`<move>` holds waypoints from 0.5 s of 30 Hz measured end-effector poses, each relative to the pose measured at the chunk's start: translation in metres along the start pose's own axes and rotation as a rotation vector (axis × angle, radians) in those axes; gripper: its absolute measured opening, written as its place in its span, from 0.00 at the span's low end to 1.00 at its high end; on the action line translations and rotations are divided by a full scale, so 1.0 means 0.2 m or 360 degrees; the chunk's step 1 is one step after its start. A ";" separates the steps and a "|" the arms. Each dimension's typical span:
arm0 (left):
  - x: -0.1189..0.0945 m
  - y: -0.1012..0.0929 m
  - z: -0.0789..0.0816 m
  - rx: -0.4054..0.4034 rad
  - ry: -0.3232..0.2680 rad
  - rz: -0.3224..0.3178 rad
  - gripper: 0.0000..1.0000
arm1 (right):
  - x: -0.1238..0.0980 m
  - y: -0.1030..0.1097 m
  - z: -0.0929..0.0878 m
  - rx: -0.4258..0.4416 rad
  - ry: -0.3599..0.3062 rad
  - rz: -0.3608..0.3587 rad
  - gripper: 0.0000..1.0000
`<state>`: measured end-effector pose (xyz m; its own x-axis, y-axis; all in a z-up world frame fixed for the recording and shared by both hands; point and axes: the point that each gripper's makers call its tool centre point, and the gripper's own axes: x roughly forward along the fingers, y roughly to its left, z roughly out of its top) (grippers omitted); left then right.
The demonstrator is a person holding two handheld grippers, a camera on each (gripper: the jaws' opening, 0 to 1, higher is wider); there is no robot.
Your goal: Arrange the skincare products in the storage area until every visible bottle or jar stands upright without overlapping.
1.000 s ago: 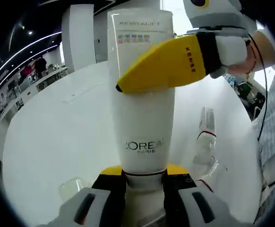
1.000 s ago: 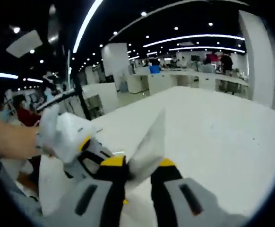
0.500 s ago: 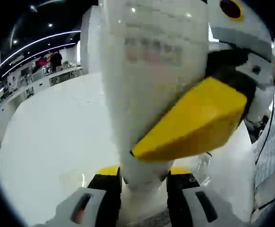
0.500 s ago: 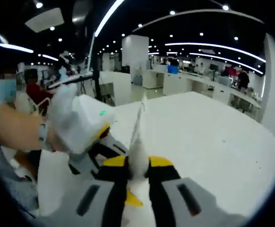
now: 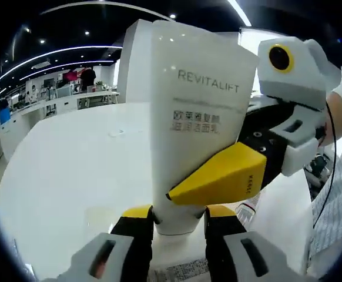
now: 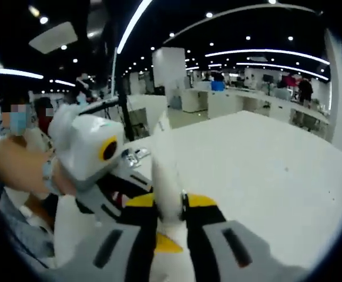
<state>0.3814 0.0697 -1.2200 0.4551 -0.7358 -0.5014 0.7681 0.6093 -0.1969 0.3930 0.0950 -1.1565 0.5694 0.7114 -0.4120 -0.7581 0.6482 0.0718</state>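
Observation:
A white L'Oreal Revitalift tube (image 5: 197,117) rises out of my left gripper (image 5: 178,212), whose jaws are shut on its lower end. From the right, my right gripper's yellow finger (image 5: 218,176) presses across the tube's middle. In the right gripper view the same tube (image 6: 166,176) shows edge-on, pinched between the jaws of my right gripper (image 6: 170,202). The left gripper (image 6: 91,150), held by a hand, sits just to the left of it. Both hold the tube above the white table (image 5: 71,170).
A clear bottle (image 5: 248,205) lies on the table, partly hidden behind the right gripper's finger. A checked sleeve (image 5: 335,194) is at the right edge. The table (image 6: 265,158) stretches away to the right. Desks and people stand far behind.
The tube has turned, so its printed face now reads clearly in the left gripper view. In the right gripper view it has gone from a broad face to edge-on. Both grippers keep hold.

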 end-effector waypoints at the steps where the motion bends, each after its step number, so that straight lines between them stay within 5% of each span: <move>1: 0.00 0.00 0.00 -0.0019 -0.0009 0.0011 0.34 | 0.00 0.00 0.00 -0.0001 0.0001 0.0008 0.17; 8: -0.01 -0.01 -0.01 -0.0023 -0.0048 0.0140 0.34 | 0.02 0.00 -0.09 0.0014 0.0101 0.0056 0.20; 15: -0.01 0.00 -0.03 -0.0128 -0.0046 0.0141 0.33 | 0.03 -0.01 -0.14 0.0093 0.0138 0.0078 0.23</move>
<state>0.3780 0.0735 -1.2242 0.5337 -0.6855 -0.4953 0.6862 0.6933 -0.2201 0.3884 0.0901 -1.1848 0.5004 0.7184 -0.4833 -0.7631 0.6296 0.1458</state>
